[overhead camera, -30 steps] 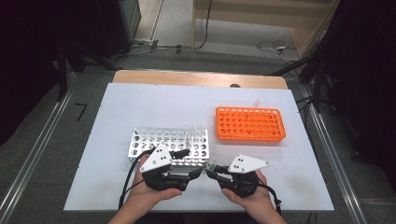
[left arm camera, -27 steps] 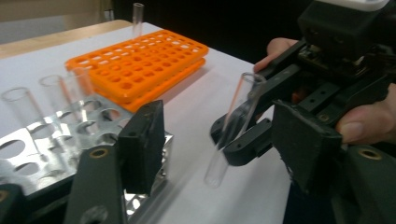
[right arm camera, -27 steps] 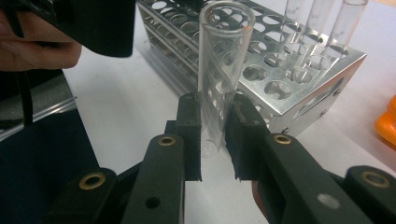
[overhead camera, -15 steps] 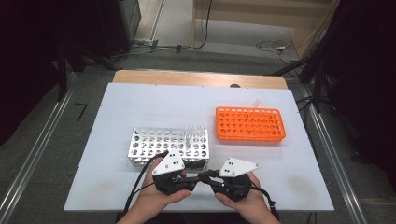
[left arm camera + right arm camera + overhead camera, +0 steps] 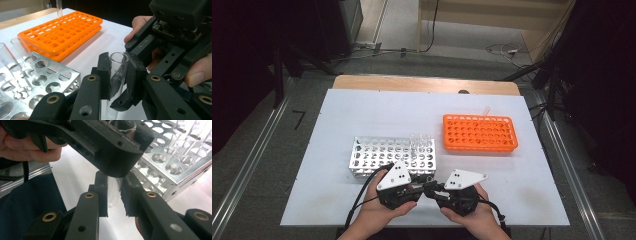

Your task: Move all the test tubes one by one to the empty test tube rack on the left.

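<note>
The white rectangular table top (image 5: 362, 115) carries everything. On it, at about two o'clock from the hands, lies the orange plastic tube rack (image 5: 479, 133) with one clear tube standing at its far edge. At about eleven o'clock from the hands sits the silver metal tube rack (image 5: 384, 155), its round holes mostly bare, a few clear glass tubes (image 5: 420, 141) upright near its right end.

At six o'clock on the table, near its front edge, the two black tongs meet tip to tip. The left gripper (image 5: 419, 187) sits in the person's left hand (image 5: 379, 212), the right gripper (image 5: 428, 189) in the right hand (image 5: 474, 215) — each topped by a grey three-cornered plate.

Between them stands the small clear glass test tube (image 5: 117, 72), upright, just in front of the silver rack's near right corner. In the left gripper view the left tongs, whose jaws have just been closing, now press on the tube near its open rim. In the right gripper view the right tongs clamp the same tube (image 5: 113, 192) lower down — just beneath the left pair.
</note>
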Motion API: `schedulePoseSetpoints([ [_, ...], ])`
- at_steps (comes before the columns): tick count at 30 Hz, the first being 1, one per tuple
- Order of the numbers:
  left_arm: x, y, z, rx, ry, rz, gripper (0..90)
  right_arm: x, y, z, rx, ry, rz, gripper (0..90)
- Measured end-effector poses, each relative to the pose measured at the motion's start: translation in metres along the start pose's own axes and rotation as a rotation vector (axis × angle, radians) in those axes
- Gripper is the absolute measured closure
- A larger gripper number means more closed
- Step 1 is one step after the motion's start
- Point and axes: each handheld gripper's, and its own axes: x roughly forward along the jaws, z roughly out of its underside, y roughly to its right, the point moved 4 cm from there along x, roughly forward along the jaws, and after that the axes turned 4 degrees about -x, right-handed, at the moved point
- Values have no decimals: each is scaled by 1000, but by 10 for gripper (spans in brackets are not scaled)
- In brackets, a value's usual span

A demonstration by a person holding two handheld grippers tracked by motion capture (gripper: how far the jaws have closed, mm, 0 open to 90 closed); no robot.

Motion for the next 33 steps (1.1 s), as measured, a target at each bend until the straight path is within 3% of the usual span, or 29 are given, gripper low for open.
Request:
schedulePoseSetpoints([
  [7, -1, -2, 0, -10, 2, 0, 759, -1, 1, 2, -6, 1, -4, 721],
  [17, -12, -17, -2, -50, 36, -36, 759, -12, 16, 6, 31, 49, -33, 488],
  [25, -18, -25, -3, -59, 48, -61, 759, -23, 32, 8, 50, 75, 14, 250],
  [33, -25, -34, -6, -71, 61, -86, 759, -36, 50, 12, 56, 104, 60, 145],
])
